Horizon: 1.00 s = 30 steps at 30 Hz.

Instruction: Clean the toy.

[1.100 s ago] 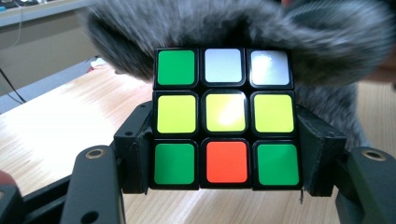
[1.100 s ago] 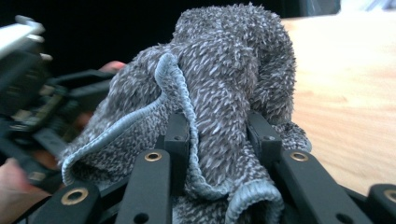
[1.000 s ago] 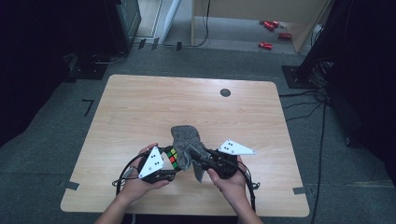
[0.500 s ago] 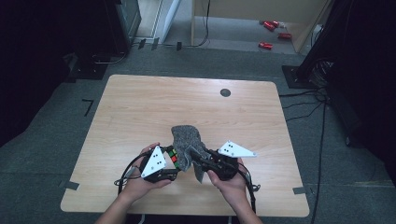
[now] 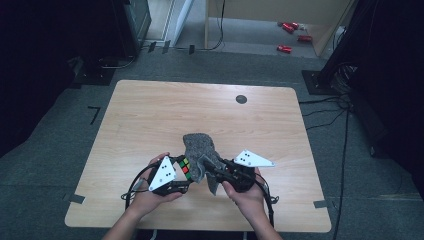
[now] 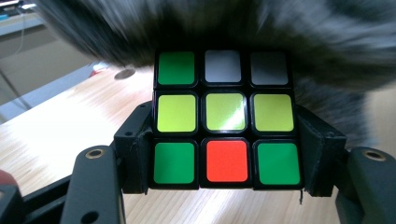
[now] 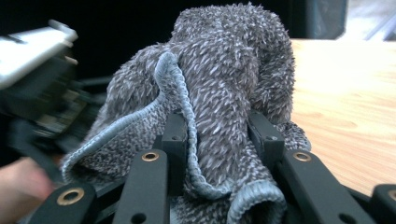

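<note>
The puzzle cube (image 6: 224, 119) sits clamped between the jaws of the left tongs (image 5: 186, 172), which press on its two side faces; its facing side shows green, grey, yellow-green and one red tile. The grey cloth (image 7: 219, 88) is bunched and pinched between the jaws of the right tongs (image 5: 212, 167), its hemmed edge looping down in front of them. In the high view the cloth (image 5: 200, 150) lies just beyond and between both tongs, draped against the far side of the cube (image 5: 184, 166).

I judge the step in hand to be wiping the cube with the cloth. To do it well, I hold the left tongs steady and keep their clamp square on the cube so that it cannot twist out. I draw the right tongs across one face at a time, with a thick fold of cloth leading, and keep the loose hem clear of the left jaws.

The far faces of the cube are covered by cloth. The cloth above the cube is blurred in the left gripper view. Whether the cube rests on the desk (image 5: 150, 115) or hangs just above it, I cannot tell.
</note>
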Each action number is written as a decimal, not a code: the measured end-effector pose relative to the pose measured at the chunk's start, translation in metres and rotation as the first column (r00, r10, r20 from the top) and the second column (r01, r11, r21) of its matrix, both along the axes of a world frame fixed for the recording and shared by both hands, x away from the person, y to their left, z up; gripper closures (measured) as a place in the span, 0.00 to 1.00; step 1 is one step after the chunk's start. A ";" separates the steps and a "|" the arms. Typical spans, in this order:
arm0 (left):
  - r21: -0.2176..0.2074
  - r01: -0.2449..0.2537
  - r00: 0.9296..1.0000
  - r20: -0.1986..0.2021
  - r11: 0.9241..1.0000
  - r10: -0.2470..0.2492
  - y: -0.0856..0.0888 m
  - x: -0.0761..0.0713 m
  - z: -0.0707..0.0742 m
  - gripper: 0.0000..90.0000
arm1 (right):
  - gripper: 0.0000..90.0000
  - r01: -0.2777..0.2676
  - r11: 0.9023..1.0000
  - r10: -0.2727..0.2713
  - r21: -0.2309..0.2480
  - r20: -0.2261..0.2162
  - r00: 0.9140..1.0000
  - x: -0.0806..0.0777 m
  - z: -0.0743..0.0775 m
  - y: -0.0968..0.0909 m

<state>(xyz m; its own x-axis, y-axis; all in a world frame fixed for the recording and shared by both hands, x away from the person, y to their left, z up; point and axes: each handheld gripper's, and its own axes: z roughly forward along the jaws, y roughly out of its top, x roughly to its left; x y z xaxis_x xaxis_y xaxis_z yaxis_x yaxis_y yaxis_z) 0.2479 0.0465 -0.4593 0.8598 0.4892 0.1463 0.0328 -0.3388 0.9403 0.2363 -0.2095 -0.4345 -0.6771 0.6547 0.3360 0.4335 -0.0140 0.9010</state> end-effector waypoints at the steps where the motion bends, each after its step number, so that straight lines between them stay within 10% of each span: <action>1: -0.011 0.000 1.000 -0.001 1.000 0.000 0.002 0.000 0.001 0.39 | 0.73 0.023 1.000 -0.023 -0.018 -0.026 0.999 0.006 -0.007 -0.005; 6: -0.009 -0.005 1.000 -0.006 1.000 0.005 0.004 0.002 -0.001 0.39 | 0.73 0.040 0.999 -0.042 -0.021 -0.067 0.997 0.010 -0.013 -0.007; 13: 0.006 0.010 1.000 0.010 1.000 -0.010 -0.001 -0.001 0.000 0.39 | 0.73 -0.007 1.000 0.007 -0.009 0.026 1.000 -0.004 0.006 0.004; 20: -0.028 0.002 1.000 -0.004 1.000 -0.003 0.003 0.002 0.002 0.39 | 0.73 0.049 0.999 -0.049 -0.010 -0.049 0.998 0.008 -0.012 -0.009; 26: 0.031 0.014 1.000 0.012 0.999 -0.015 -0.006 -0.002 -0.002 0.39 | 0.73 0.008 0.999 -0.006 -0.043 0.047 0.999 -0.005 0.006 0.005; 30: -0.009 0.005 1.000 0.009 1.000 -0.005 0.000 -0.001 0.002 0.39 | 0.73 0.043 0.998 -0.044 -0.033 -0.010 0.999 0.004 -0.006 -0.005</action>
<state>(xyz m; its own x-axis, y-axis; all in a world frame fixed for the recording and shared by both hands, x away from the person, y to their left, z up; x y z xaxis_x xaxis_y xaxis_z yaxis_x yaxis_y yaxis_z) 0.2474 0.0466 -0.4569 0.8609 0.4864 0.1495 0.0228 -0.3304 0.9436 0.2407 -0.2143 -0.4406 -0.6442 0.6944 0.3206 0.4427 -0.0032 0.8967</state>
